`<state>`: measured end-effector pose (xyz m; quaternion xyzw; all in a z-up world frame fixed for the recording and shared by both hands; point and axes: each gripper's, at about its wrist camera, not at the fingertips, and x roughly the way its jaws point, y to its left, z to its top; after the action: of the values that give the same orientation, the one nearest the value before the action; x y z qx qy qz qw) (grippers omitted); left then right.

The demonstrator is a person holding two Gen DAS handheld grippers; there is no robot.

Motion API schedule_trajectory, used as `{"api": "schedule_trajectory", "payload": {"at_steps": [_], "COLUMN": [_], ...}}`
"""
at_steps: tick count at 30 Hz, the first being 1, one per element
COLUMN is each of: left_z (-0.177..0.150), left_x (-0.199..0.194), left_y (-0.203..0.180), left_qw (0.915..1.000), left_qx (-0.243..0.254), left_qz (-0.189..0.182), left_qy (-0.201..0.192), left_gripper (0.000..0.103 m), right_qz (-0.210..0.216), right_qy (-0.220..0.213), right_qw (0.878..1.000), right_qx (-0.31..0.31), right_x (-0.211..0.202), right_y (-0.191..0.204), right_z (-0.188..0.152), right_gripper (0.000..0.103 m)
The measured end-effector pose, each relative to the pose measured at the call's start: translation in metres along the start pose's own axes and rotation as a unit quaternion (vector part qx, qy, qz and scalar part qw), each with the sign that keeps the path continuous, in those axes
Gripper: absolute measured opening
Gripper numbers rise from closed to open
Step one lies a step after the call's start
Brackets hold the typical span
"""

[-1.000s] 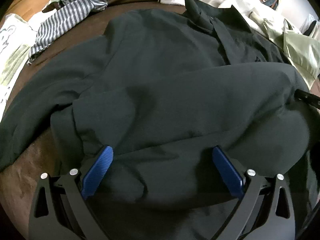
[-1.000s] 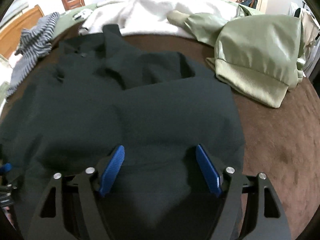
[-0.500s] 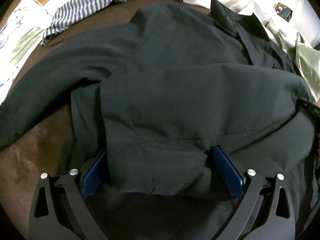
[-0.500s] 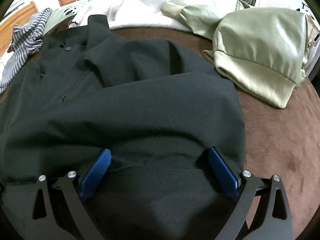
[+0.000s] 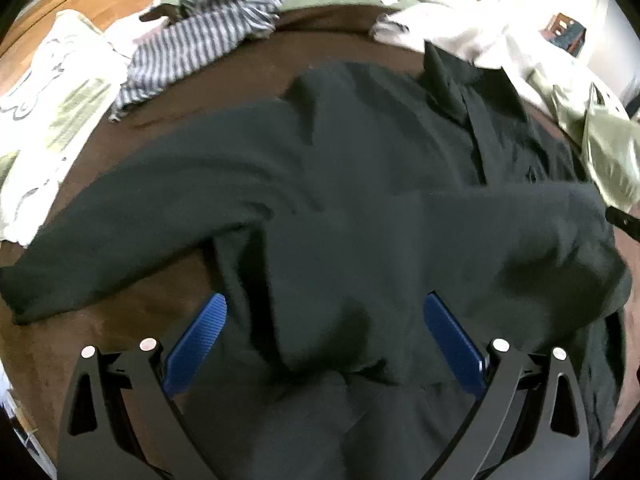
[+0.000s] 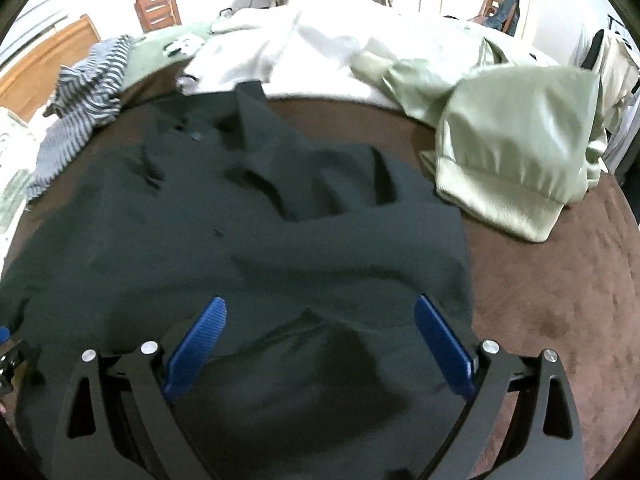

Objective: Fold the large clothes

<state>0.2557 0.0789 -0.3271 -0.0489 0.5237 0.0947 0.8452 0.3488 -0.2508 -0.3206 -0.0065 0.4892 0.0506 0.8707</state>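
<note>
Dark shirt (image 5: 360, 208) lies spread on the brown bed cover (image 6: 560, 280), collar at the far end, hem end toward me. So its long axis runs straight ahead from both tongs, not across them. Bottom part looks already doubled up over the body; folded edge sits just ahead of the pads in both wrist views. Left tongs (image 5: 324, 312) stand apart, cloth between the blue pads but not pinched. Right tongs (image 6: 320, 316) likewise apart, over the shirt's right edge. One sleeve trails off leftward, nearer the left tongs, so I judge the next grab falls to that side. Striped garment (image 5: 208, 40) and pale green jacket (image 6: 512, 160) lie beyond, apart from the shirt. No brand, label or readable writing anywhere; frames are blurred.
</note>
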Motion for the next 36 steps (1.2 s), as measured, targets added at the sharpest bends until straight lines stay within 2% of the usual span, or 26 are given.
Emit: {"api": "schedule_trajectory", "payload": {"at_steps": [6,9,13,16,21,23,26,30,36], "left_z": [0.008,-0.001,-0.019,-0.040,-0.074,-0.089,-0.103,-0.119,-0.126], "left_x": [-0.033,-0.045,-0.050,-0.050,-0.044,-0.041,-0.036,-0.025,-0.005], "left_y": [0.045,0.084,0.136,0.183,0.249,0.278,0.307,0.343,0.383], "left_qw": [0.9982,0.9936,0.9855,0.9763,0.9615,0.9537,0.9467,0.9384,0.9294], "left_qx": [-0.059,-0.112,-0.166,-0.208,-0.261,-0.286,-0.306,-0.328,-0.352], "left_qz": [0.004,-0.004,0.017,0.046,0.077,0.084,0.092,0.098,0.095], "left_qy": [-0.012,-0.019,-0.028,-0.037,-0.036,-0.040,-0.042,-0.045,-0.060], "left_gripper": [0.097,0.097,0.097,0.097,0.096,0.092,0.089,0.081,0.079], "right_qz": [0.019,0.022,0.025,0.023,0.043,0.049,0.059,0.070,0.081], "right_qy": [-0.011,-0.024,-0.045,-0.068,-0.064,-0.053,-0.043,-0.030,-0.013], "right_qw": [0.999,0.998,0.993,0.990,0.991,0.992,0.991,0.989,0.985], "right_qx": [-0.033,-0.062,-0.109,-0.119,-0.107,-0.106,-0.113,-0.127,-0.150], "right_x": [-0.048,-0.069,-0.083,-0.084,-0.074,-0.066,-0.055,-0.043,-0.026], "right_y": [0.037,0.060,0.099,0.128,0.166,0.184,0.211,0.245,0.286], "right_z": [0.019,0.025,0.025,0.019,0.009,0.003,-0.007,-0.025,-0.041], "right_gripper": [0.094,0.094,0.095,0.095,0.095,0.095,0.095,0.095,0.095]}}
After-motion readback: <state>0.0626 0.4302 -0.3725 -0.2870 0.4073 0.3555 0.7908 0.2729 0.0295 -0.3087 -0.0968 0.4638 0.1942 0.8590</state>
